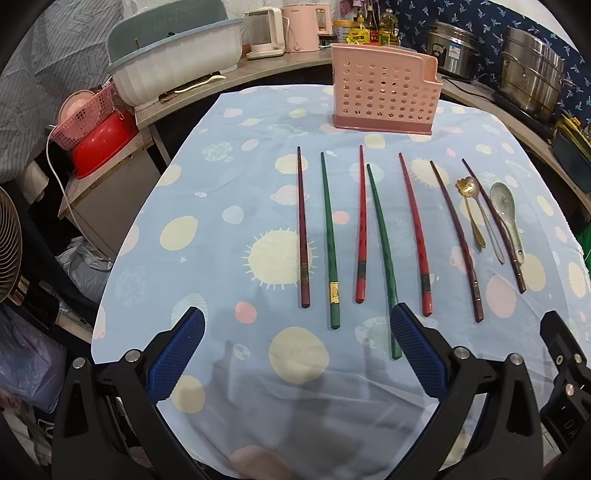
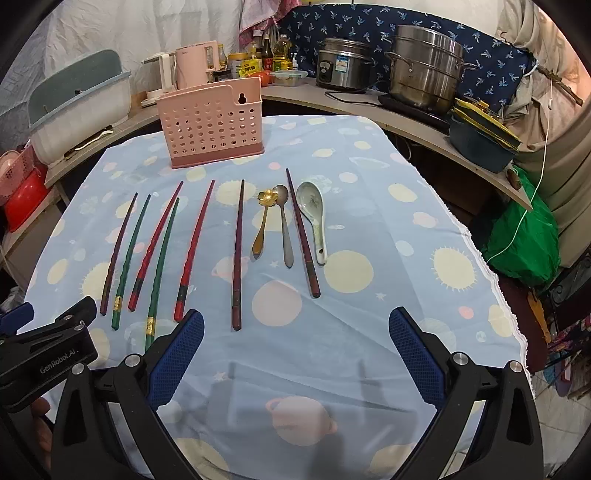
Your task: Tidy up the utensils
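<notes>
Several chopsticks lie in a row on the blue patterned tablecloth (image 1: 221, 240): dark maroon (image 1: 303, 229), green (image 1: 330, 243), red (image 1: 361, 225) and others. To their right lie a gold flower spoon (image 1: 470, 210), a steel spoon (image 1: 487, 225) and a ceramic spoon (image 1: 508, 218). A pink perforated utensil holder (image 1: 384, 92) stands at the far edge. In the right wrist view the holder (image 2: 212, 125), chopsticks (image 2: 237, 254) and ceramic spoon (image 2: 314, 218) show too. My left gripper (image 1: 297, 328) is open above the near edge. My right gripper (image 2: 295, 328) is open, empty, beside it.
A counter behind the table holds kettles (image 1: 303, 26), a white tub (image 1: 177, 62), a rice cooker (image 2: 341, 64) and a steel pot (image 2: 424, 66). A red basin (image 1: 103, 144) sits at left. A green bag (image 2: 524, 240) lies off the table's right edge.
</notes>
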The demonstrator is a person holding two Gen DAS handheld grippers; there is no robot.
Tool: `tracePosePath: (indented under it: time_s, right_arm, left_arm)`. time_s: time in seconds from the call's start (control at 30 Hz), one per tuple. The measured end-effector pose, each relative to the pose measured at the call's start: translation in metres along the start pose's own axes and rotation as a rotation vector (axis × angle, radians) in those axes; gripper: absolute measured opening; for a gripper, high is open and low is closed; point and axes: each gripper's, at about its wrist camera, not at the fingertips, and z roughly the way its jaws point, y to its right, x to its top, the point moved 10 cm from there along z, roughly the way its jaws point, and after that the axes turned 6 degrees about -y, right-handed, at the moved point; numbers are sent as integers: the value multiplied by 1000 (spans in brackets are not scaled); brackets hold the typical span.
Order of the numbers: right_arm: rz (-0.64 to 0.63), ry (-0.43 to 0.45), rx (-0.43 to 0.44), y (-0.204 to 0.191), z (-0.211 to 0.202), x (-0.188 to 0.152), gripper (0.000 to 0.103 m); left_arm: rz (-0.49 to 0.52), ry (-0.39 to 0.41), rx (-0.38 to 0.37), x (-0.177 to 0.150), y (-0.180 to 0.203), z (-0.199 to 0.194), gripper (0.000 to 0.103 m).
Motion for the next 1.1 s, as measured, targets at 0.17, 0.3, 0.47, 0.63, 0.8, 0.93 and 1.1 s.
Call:
tracePosePath:
  time_s: [0.17, 0.3, 0.47, 0.63, 0.8, 0.93, 1.1]
  right_arm:
    - [0, -11, -12, 3, 9, 0, 97]
    - [5, -19, 6, 6, 15, 2, 97]
    - [29, -38, 3, 15, 27, 5, 97]
    - [31, -53, -6, 19, 38, 6, 97]
    - [28, -63, -11, 21, 47, 8, 97]
    - [23, -72, -18, 23, 54, 8, 96]
    - [37, -78, -19, 27, 58, 9, 96]
  left_arm:
    - [-17, -9, 14, 0, -8, 9, 96]
    - [-10, -21, 12, 0, -16, 21, 96]
    - [-43, -48, 13, 0, -34, 41, 96]
    - [-45, -48, 4, 1, -37, 50, 96]
    - [-20, -59, -21, 4, -27, 60, 85]
    - [-19, -80, -42, 5, -20, 71, 73]
    - [-7, -89, -79, 4, -12, 75, 59]
